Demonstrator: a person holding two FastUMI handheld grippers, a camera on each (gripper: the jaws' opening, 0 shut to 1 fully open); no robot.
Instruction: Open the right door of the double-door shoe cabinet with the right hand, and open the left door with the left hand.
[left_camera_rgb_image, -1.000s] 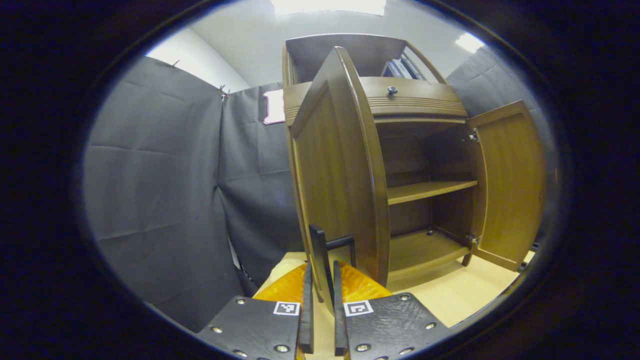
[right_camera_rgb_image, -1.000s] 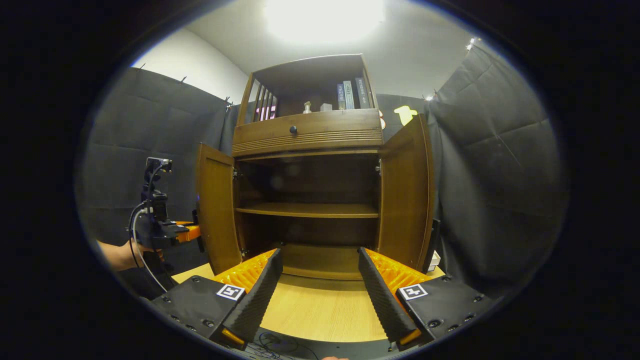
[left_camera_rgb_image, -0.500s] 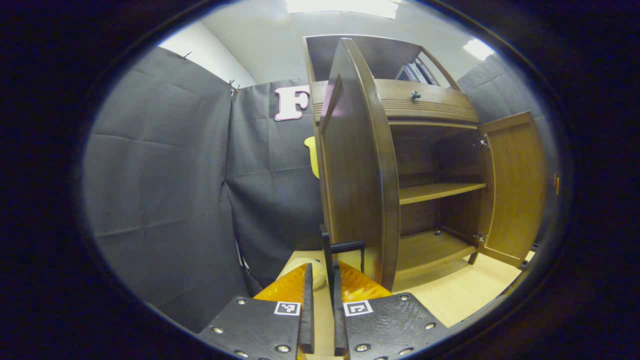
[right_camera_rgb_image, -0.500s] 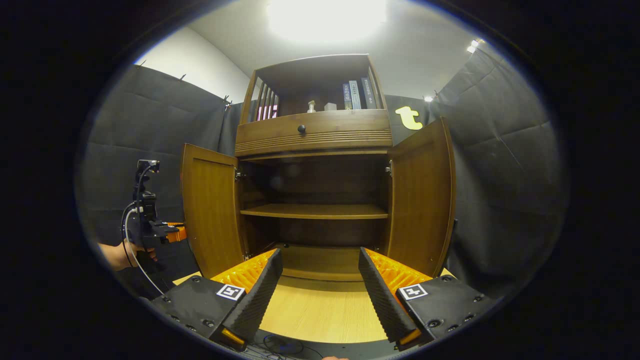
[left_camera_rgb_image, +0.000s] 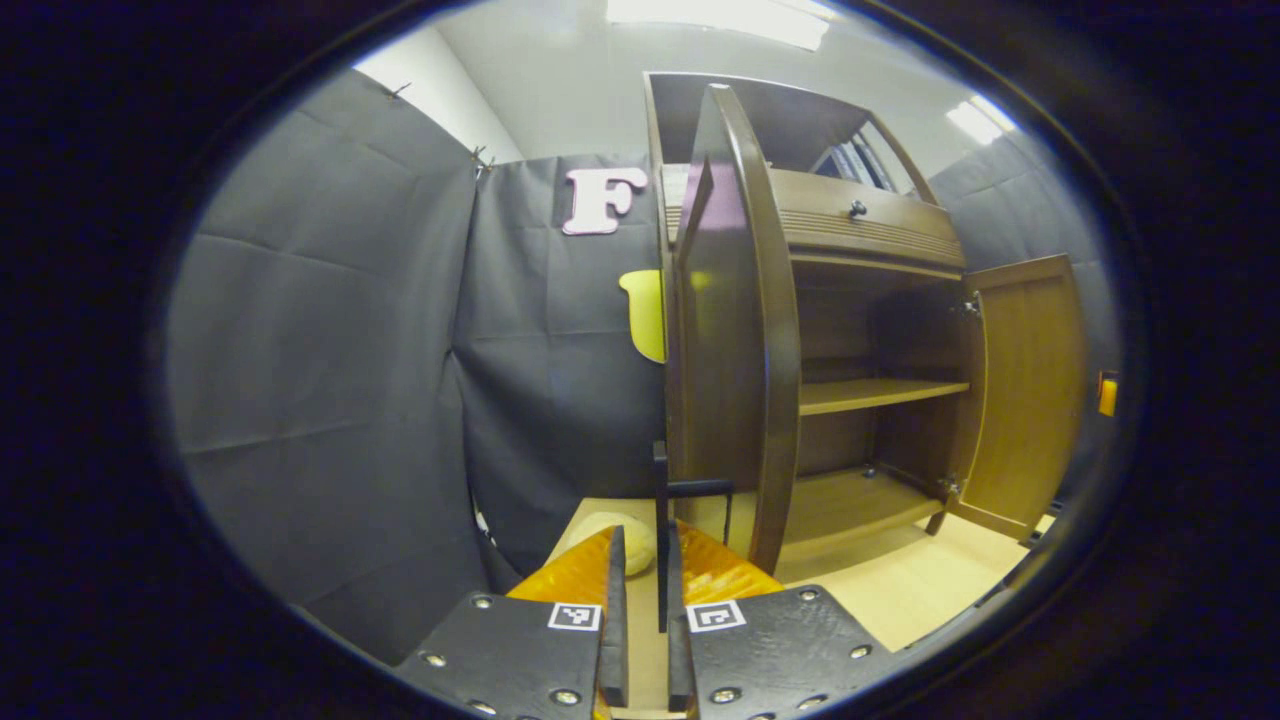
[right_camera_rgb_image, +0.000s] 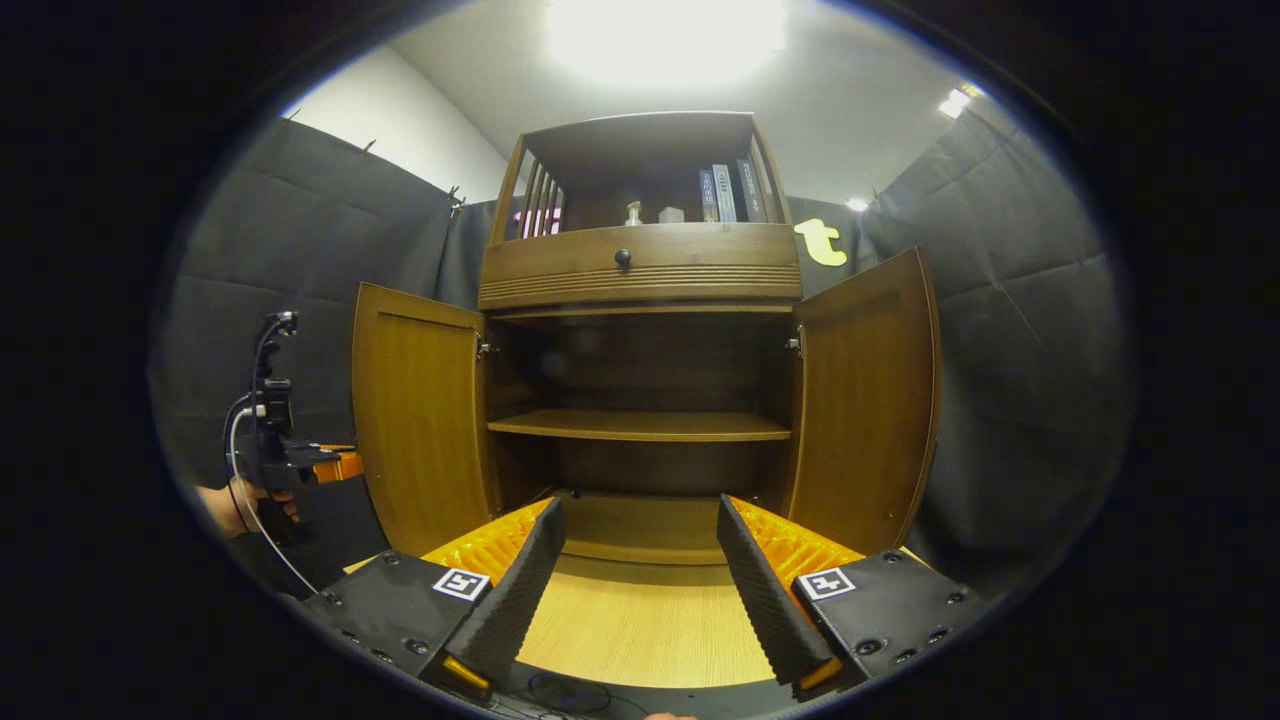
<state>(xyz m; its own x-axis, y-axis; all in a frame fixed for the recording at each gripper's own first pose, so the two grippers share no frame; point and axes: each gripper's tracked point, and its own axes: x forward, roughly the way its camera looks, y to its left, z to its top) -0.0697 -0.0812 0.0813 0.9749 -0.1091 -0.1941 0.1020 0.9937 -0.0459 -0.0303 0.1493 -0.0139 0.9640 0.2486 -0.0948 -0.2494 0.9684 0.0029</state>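
Between the left gripper's (left_camera_rgb_image: 640, 640) clenched fingers sits the left door's (left_camera_rgb_image: 735, 330) black handle (left_camera_rgb_image: 661, 530); the right gripper (right_camera_rgb_image: 640, 590) gapes, released.

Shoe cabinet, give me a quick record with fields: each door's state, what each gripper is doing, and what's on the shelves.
left door: swung wide open
right door: swung wide open
left gripper: fingers closed on the left door's black handle
right gripper: open, holding nothing, aimed at the cabinet interior from out front
middle shelf: bare
top shelf: books and two small items beside them
drawer knob: dark, round, centred above the doors
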